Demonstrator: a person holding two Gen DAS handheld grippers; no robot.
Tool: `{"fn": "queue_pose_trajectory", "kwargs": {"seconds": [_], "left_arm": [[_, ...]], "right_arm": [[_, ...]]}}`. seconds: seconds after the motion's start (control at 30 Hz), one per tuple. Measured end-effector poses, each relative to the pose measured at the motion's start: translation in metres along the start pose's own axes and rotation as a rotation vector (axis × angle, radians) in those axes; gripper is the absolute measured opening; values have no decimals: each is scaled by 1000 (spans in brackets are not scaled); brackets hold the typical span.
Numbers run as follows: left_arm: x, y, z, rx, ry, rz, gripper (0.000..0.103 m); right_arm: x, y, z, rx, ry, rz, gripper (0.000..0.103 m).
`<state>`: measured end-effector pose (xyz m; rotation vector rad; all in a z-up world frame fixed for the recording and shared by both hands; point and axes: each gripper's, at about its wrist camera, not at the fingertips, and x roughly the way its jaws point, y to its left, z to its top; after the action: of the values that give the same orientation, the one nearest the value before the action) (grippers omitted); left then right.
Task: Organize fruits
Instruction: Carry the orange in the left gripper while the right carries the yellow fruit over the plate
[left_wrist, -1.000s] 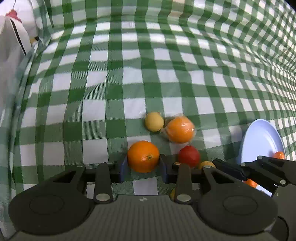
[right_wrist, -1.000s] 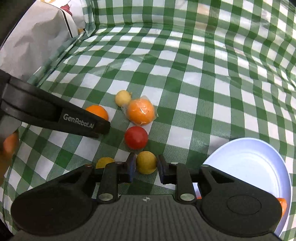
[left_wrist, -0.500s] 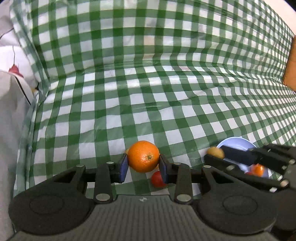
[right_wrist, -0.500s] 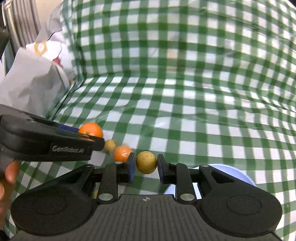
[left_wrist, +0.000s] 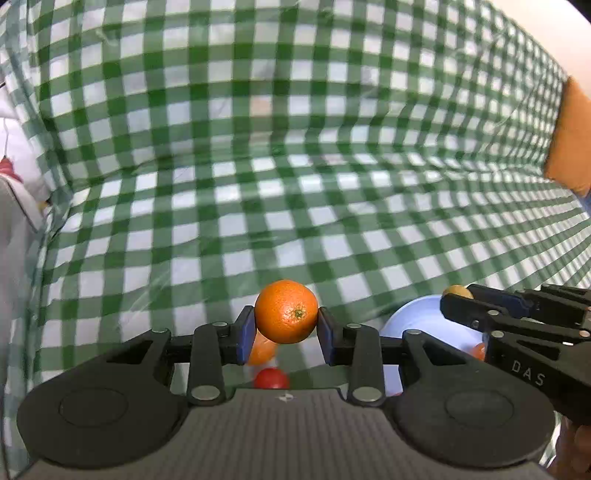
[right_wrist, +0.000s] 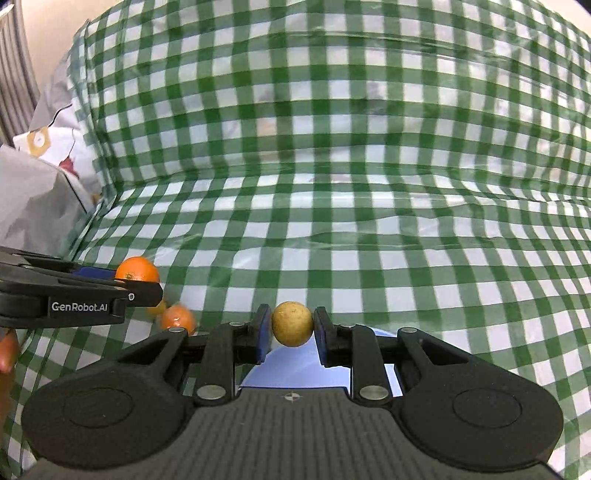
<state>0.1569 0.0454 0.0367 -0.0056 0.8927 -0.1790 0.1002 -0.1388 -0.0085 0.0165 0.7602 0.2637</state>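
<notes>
My left gripper (left_wrist: 286, 328) is shut on an orange (left_wrist: 286, 312) and holds it above the checked cloth; the orange also shows in the right wrist view (right_wrist: 137, 269). My right gripper (right_wrist: 291, 330) is shut on a small yellow fruit (right_wrist: 292, 324) and holds it over the near edge of a pale blue plate (right_wrist: 306, 369). The plate (left_wrist: 424, 325) lies to the right in the left wrist view, with an orange fruit (left_wrist: 479, 350) on it. A red fruit (left_wrist: 270, 378) and a wrapped orange (left_wrist: 260, 350) lie below the left gripper.
A green and white checked cloth (right_wrist: 332, 221) covers the table and rises behind it. A grey and white bag (right_wrist: 40, 192) stands at the left. A wrapped orange (right_wrist: 178, 318) and a small yellow fruit (right_wrist: 157, 308) lie on the cloth at the left.
Both grippers have risen from the cloth with their fruits. The right gripper has moved right over the plate. The loose fruits have dropped low in both views.
</notes>
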Motion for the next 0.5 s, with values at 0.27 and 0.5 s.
{"fn": "queue_pose_trajectory", "kwargs": {"seconds": [0.27, 0.5], "left_arm": [[-1, -19, -2, 26, -35, -74, 39], [8, -41, -9, 65, -1, -148, 39]], "right_arm": [[-15, -34, 7, 52, -36, -51, 26], [-15, -59, 2, 89, -21, -98, 26]]}}
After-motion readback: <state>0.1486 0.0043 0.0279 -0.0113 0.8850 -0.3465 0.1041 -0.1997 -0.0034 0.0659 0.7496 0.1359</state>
